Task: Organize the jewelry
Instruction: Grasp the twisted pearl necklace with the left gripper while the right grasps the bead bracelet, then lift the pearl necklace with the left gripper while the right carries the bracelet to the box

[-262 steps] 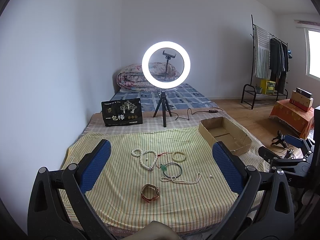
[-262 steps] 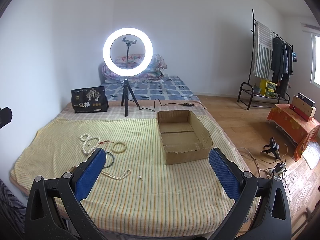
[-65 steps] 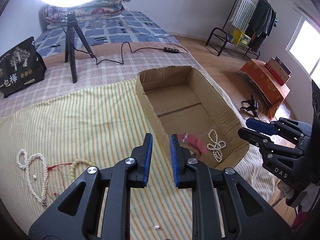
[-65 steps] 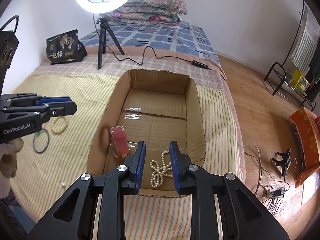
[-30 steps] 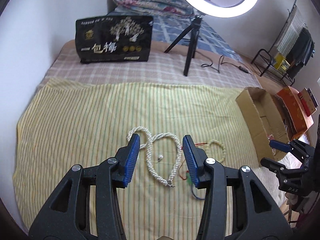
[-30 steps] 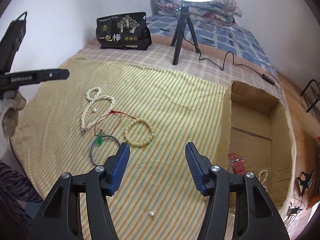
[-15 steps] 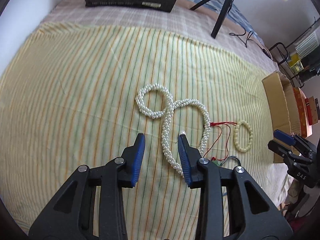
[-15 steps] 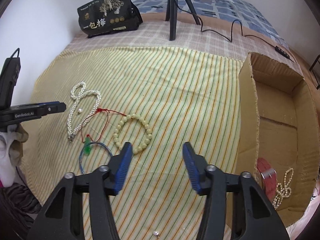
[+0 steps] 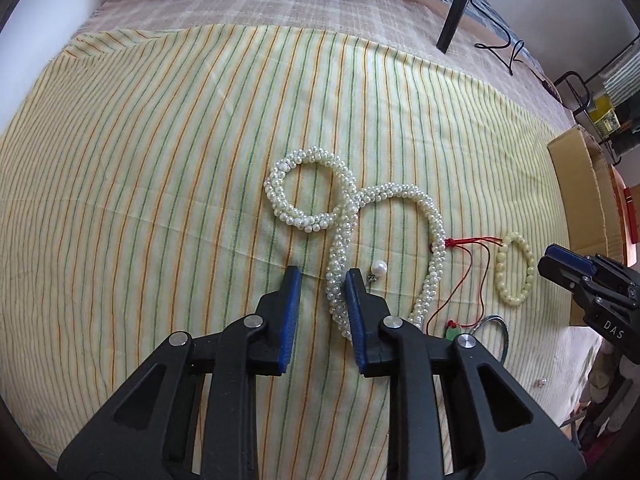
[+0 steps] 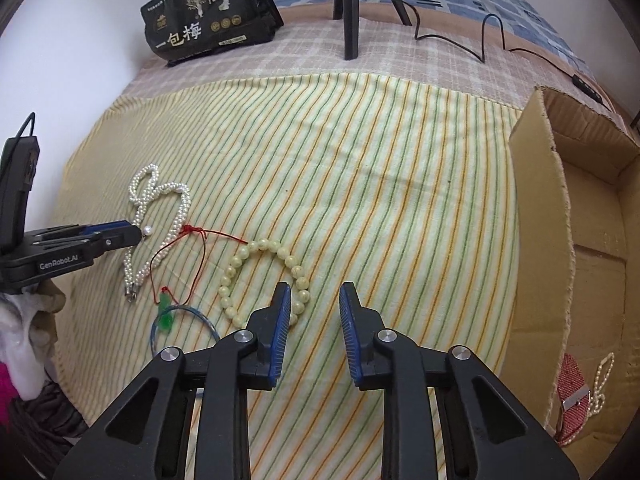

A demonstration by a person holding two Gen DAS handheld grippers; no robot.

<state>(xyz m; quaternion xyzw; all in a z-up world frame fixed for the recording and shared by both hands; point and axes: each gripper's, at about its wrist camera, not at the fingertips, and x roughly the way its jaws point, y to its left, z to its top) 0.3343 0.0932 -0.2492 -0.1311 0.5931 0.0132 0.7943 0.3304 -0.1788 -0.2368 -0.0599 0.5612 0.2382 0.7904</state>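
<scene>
A thick twisted pearl necklace (image 9: 344, 216) lies looped on the striped cloth (image 9: 160, 160). My left gripper (image 9: 323, 280) points down over it, jaws closing. One strand runs between them close to the right pad, with a gap on the left side. A pale yellow bead bracelet (image 10: 264, 276) lies under my right gripper (image 10: 315, 294), whose jaws are also closing. The bracelet's right-hand beads sit just inside the left finger (image 10: 282, 308), with no pad pressing on them. The cardboard box (image 10: 536, 200) at the right holds a red strap (image 10: 572, 392) and a thin pearl string (image 10: 600, 376).
A red cord with a green pendant (image 10: 166, 316) and a thin blue bangle (image 10: 200, 320) lie between necklace and bracelet. A pearl drop (image 9: 378, 268) lies beside the left gripper's right finger. A black snack bag (image 10: 208, 20) and a tripod leg (image 10: 348, 12) stand at the back.
Both grippers have sunk closer to the cloth and their jaws have narrowed. The left one now straddles a necklace strand; the right one has come down at the bracelet's edge.
</scene>
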